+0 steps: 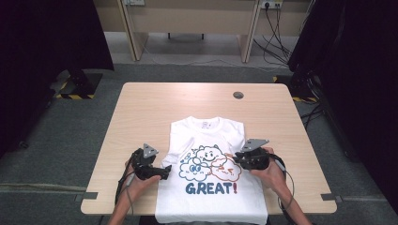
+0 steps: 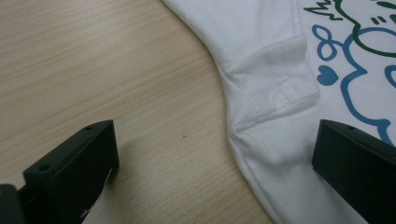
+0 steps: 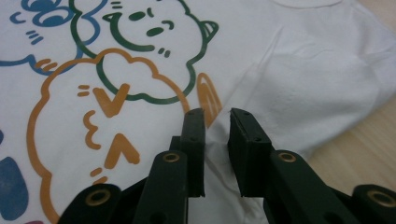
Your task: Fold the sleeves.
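- We see the white T-shirt [image 1: 211, 187] flat on the table [image 1: 141, 108], print up; its hem runs off the near table edge & out of frame, sleeves folded under.
- Left gripper [image 1: 165, 172] sits at the shirt's left edge, held low & pointing in toward the shirt. Jaws wide apart, straddling the shirt's edge by the sleeve fold [image 2: 280, 79]; nothing gripped.
- Right gripper [image 1: 234, 160] is over the shirt's right side, by the orange cloud, angled down. Jaws narrow, w/ a small gap.
- In the right gripper view cloth lies just past the tips; can't tell if any fabric is pinched.
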A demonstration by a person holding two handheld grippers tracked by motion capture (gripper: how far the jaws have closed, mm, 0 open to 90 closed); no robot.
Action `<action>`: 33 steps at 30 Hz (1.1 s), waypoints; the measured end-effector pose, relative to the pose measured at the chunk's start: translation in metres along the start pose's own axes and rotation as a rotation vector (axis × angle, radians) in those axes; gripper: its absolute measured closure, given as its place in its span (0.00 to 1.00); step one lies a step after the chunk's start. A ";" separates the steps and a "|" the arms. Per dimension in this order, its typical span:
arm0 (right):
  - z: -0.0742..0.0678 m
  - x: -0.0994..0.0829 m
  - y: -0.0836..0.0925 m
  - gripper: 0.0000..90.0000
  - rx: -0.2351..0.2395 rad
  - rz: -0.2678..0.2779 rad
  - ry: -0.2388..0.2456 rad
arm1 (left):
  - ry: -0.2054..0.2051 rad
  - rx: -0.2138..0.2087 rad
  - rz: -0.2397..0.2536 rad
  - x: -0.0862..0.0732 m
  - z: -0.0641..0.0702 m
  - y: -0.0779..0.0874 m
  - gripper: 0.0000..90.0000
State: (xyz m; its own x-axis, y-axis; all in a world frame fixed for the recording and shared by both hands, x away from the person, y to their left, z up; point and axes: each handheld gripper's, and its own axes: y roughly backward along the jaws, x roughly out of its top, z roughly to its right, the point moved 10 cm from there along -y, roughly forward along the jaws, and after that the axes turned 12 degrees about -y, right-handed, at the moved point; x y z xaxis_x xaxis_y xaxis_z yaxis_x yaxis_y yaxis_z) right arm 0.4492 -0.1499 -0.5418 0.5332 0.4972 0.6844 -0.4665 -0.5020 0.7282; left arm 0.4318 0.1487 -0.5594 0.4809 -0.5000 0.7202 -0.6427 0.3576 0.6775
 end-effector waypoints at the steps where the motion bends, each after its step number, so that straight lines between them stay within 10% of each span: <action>1: 0.001 0.001 0.003 0.79 0.005 0.008 -0.013 | 0.000 0.000 0.000 0.000 0.000 0.000 0.00; 7: 0.020 -0.004 0.035 0.64 -0.048 0.094 -0.105 | 0.000 0.000 0.000 0.000 0.000 0.000 0.00; 16: 0.044 -0.031 0.027 0.57 -0.127 0.043 -0.161 | 0.000 0.001 -0.001 0.000 0.000 0.000 0.00; 19: 0.061 -0.035 0.036 0.57 -0.233 0.023 -0.134 | 0.003 0.003 -0.003 0.000 -0.001 0.000 0.00; 33: 0.058 -0.028 0.028 0.53 -0.199 0.031 -0.149 | 0.006 0.006 -0.003 0.000 -0.002 0.000 0.00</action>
State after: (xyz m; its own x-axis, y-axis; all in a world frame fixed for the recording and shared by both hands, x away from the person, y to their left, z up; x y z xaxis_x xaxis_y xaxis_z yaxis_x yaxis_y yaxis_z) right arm 0.4621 -0.2194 -0.5427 0.6082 0.3663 0.7042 -0.6062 -0.3584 0.7100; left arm 0.4331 0.1504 -0.5594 0.4859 -0.4966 0.7192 -0.6447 0.3519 0.6786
